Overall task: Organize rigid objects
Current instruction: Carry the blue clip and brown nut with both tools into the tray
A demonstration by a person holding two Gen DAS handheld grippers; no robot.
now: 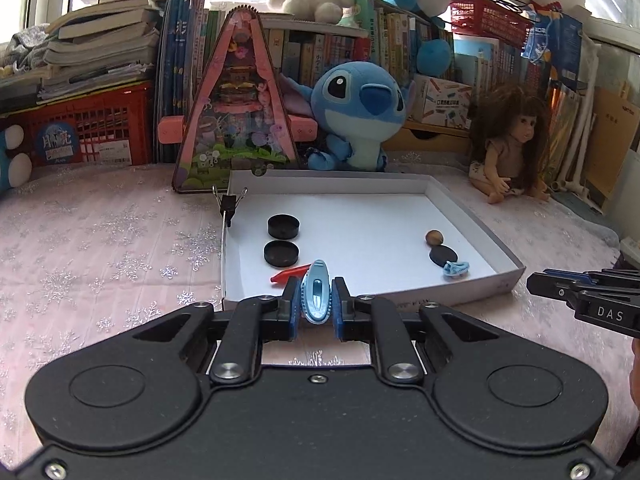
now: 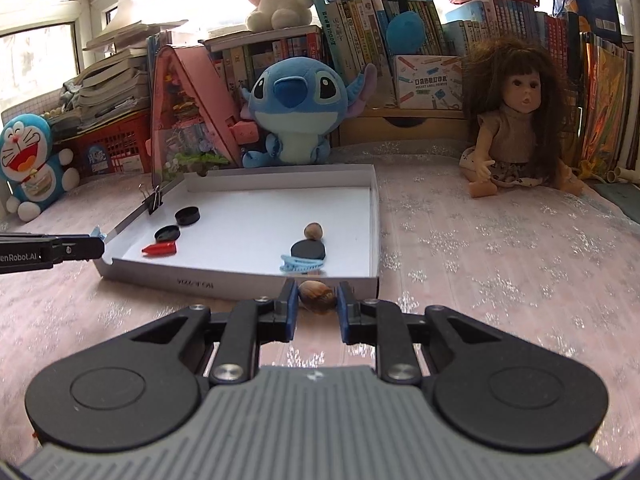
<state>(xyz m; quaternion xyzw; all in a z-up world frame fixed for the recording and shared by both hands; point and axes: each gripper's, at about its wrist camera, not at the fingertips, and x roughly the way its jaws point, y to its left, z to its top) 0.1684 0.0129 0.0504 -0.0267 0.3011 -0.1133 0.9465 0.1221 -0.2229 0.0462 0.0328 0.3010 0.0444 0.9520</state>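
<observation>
A shallow white box lid (image 1: 472,216) (image 2: 280,190) lies on the pink cloth. Inside it are two black caps (image 1: 283,226) (image 2: 187,216), a red crayon-like piece (image 1: 289,274) (image 2: 161,249), a small brown nut (image 1: 434,237) (image 2: 313,231), a flat black disc (image 1: 443,255) (image 2: 307,250) and a light blue hair clip (image 1: 456,269) (image 2: 301,264). My left gripper (image 1: 317,300) is shut on another light blue hair clip (image 1: 317,294) just before the lid's near edge. My right gripper (image 2: 318,300) is shut on a brown shell (image 2: 318,298) in front of the lid's near right corner.
A black binder clip (image 1: 229,204) (image 2: 153,202) grips the lid's left wall. Behind the lid stand a blue plush (image 1: 360,112) (image 2: 296,112), a pink triangular toy house (image 1: 238,108), a doll (image 1: 512,140) (image 2: 516,120), books and red crates (image 1: 92,128).
</observation>
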